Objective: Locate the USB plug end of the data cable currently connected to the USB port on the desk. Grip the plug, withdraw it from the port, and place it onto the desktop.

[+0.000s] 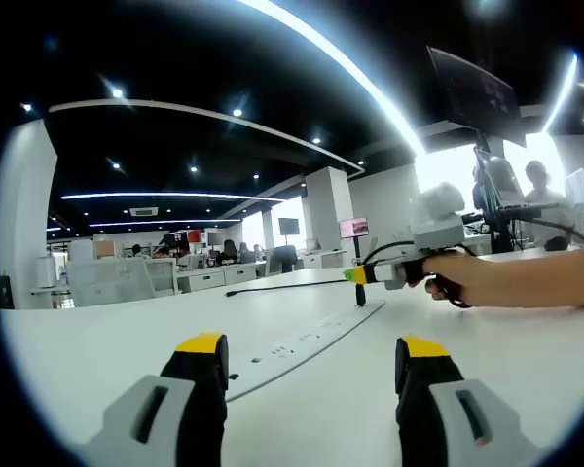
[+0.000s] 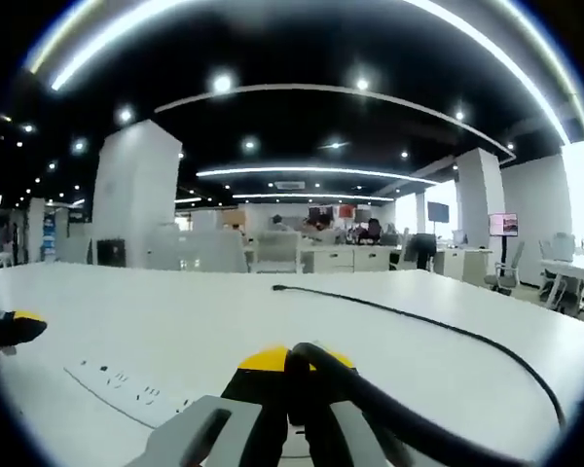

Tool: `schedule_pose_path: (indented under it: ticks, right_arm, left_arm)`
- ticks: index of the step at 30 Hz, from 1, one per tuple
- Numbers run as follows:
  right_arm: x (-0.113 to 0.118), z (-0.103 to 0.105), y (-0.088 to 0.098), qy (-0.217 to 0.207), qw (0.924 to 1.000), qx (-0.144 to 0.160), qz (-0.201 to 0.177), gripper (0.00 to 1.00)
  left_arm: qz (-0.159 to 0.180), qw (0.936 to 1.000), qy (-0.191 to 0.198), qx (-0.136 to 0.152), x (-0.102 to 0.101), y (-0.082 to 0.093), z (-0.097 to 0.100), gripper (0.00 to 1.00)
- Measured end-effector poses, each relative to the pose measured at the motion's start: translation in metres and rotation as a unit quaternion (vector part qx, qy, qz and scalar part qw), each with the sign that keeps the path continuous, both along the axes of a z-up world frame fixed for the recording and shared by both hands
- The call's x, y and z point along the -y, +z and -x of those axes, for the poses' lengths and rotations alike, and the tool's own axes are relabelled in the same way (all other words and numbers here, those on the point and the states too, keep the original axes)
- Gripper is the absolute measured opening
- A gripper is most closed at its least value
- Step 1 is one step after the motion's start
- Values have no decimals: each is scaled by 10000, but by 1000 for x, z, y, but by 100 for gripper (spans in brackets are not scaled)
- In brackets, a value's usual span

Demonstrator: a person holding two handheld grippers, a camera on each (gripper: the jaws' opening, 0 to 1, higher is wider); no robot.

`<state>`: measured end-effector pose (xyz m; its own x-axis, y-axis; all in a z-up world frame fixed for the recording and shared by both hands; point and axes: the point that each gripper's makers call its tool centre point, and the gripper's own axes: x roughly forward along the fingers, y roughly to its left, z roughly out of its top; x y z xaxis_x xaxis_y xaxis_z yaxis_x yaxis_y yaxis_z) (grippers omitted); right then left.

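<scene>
With my right gripper (image 2: 302, 375) clamped on the plug (image 1: 359, 289) of the black cable (image 2: 438, 326) just above the port strip (image 1: 302, 342), I judge a straight pull and a low set-down on the desktop (image 1: 97, 341) best. My left gripper (image 1: 311, 355) hangs wide open, empty. Nothing blocks the way; the cable's loose length could drag.
</scene>
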<state>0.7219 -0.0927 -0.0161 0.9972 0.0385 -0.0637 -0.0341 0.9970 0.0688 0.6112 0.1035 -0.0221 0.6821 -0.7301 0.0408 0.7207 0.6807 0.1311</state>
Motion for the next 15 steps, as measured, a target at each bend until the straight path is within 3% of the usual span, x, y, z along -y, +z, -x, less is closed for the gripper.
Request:
schedule_pose_path:
  ticks: [3,7,11,13,15]
  right_arm:
    - [7,1,0,-22,9983,60,-580,6]
    - [0,5,0,-13,10000,4,26,6]
    - [-8,4,0,-31,9969,-104,784,6]
    - [-7,4,0,-23,9972,-104,739,6]
    - [-8,4,0,67,9990,-54,448,6]
  left_arm:
    - [-1,10000,1,-1,0,0,0,70]
    - [-8,10000,-2,1,0,0,0,70]
    - [-9,10000,-2,3,0,0,0,70]
    - [-11,10000,-4,2,0,0,1,70]
    - [-14,10000,-6,2,0,0,1,70]
